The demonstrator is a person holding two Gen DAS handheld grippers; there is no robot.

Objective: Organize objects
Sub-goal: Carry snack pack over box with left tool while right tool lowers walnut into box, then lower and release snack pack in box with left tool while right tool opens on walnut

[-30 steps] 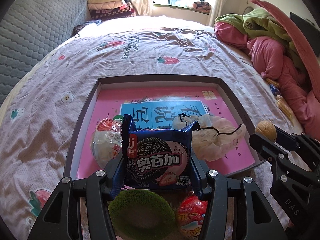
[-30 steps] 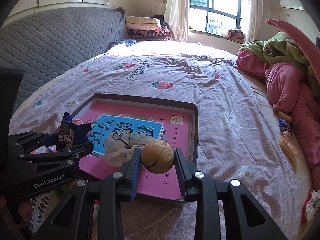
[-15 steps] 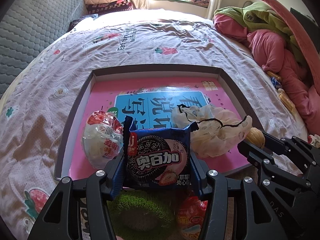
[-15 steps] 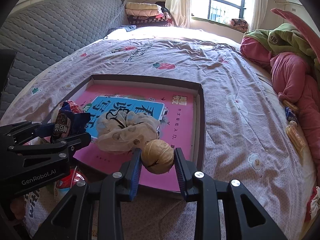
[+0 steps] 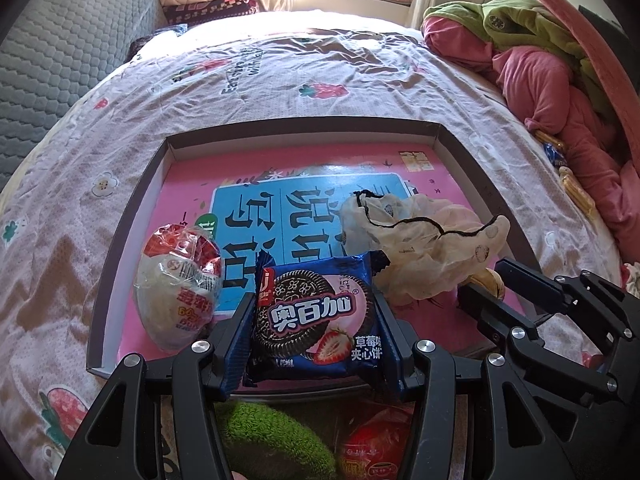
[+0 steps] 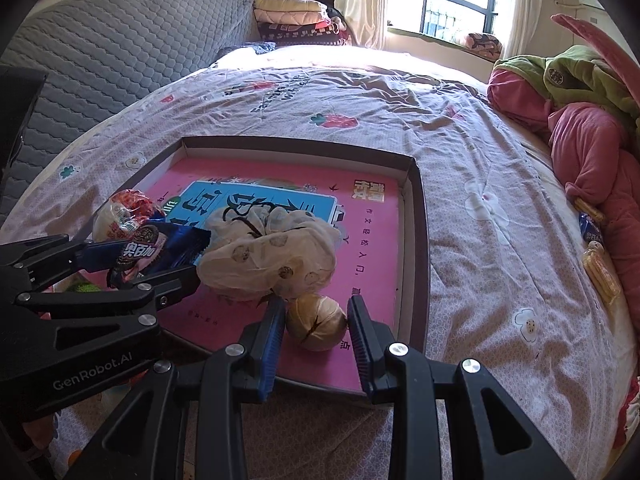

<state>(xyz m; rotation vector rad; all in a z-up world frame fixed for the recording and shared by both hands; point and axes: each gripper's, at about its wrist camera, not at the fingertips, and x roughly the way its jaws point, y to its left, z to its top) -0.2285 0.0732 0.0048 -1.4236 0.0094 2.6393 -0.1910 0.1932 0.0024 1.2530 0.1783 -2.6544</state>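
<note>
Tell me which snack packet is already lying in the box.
The egg-shaped red-and-white packet lies in the box; the blue cookie packet is held in the left tool.

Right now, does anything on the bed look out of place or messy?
Yes. A few snack packets lie loose on the bedspread beside the heaped pink clothing, well outside the tray where the other items are gathered.

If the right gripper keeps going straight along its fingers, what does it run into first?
Probably the pink floor of the tray. The right gripper, shut on the walnut, points down at the tray's near right part. The cream mesh bag sits just left of that line; depth is unclear.
</note>
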